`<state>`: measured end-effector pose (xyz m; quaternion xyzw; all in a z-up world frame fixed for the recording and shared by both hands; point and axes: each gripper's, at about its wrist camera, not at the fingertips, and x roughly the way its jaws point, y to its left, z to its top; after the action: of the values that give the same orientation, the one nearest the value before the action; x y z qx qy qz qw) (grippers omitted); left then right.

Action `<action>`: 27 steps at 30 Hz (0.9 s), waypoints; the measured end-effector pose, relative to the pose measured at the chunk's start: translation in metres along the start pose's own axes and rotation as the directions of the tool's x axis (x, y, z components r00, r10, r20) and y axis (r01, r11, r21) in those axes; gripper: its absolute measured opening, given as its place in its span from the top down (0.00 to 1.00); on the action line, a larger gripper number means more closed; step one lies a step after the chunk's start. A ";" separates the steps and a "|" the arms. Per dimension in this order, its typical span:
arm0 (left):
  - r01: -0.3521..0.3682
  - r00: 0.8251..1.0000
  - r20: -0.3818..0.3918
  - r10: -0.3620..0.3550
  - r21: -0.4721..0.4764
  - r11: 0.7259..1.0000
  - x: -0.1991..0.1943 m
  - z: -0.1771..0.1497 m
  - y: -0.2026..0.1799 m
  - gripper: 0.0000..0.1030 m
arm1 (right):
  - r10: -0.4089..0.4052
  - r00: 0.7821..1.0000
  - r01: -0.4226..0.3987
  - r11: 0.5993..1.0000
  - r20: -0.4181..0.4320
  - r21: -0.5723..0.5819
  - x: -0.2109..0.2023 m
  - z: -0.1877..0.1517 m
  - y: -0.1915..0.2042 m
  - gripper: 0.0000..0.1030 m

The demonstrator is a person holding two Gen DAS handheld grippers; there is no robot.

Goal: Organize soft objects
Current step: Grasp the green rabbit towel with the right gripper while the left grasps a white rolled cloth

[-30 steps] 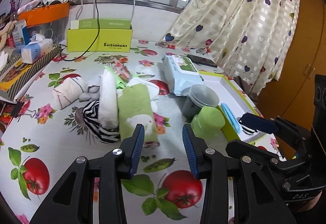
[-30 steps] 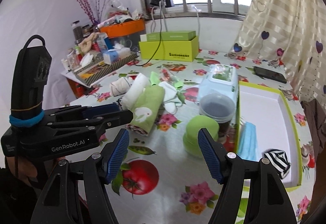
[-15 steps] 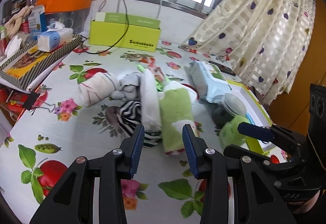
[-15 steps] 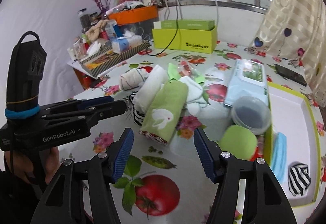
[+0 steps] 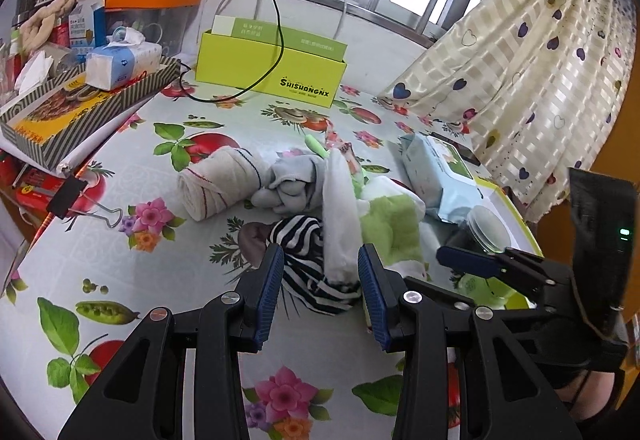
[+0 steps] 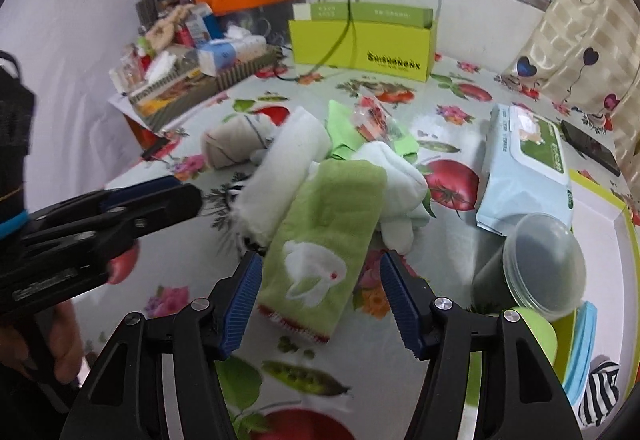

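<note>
soft cloths are heaped near the middle of the flowered surface (image 5: 120, 252), and both views have drawn in on the heap over the last second, so it now fills the near part of each picture.

largest in the heap is the green towel (image 6: 320, 240) with a white rabbit on it, lying long-ways toward the camera. to its left lies a white rolled towel (image 6: 280, 179), and under that roll's near end a striped cloth (image 5: 308, 260) shows. farther left a cream roll with red lines (image 5: 224, 183) and a grey cloth (image 5: 292, 183) sit beside it. to the right are a wipes pack (image 6: 524, 167), a clear-lidded tub (image 6: 544, 272), and a lime-edged tray (image 6: 616, 224) that already holds another striped piece at its near corner.

the right tongs (image 6: 320, 300) have just been narrowing a little, yet the pads are still apart with the green towel's near end between them, not pressed. a second ago they framed the green lid; now they frame the towel. the left tongs (image 5: 320, 288) stand open as before, now astride the striped cloth and the white roll's tip, gripping nothing.

judging by this, the approach is nearly over and the next grasp is close, probably the green towel, bound for the tray.
</note>
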<state>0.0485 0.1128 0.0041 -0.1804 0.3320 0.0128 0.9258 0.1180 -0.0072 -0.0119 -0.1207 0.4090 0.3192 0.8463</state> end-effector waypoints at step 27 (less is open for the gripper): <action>0.028 0.998 -0.049 -0.026 0.049 0.998 0.049 0.020 -0.016 0.61 | 0.021 0.985 -0.022 1.000 0.170 0.006 -0.058 -0.004 -0.016 0.72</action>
<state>0.1016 0.0997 -0.0065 -0.1619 0.3520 -0.0123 0.9218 0.0986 -0.0468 0.0292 -0.0853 0.3380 0.3359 0.8750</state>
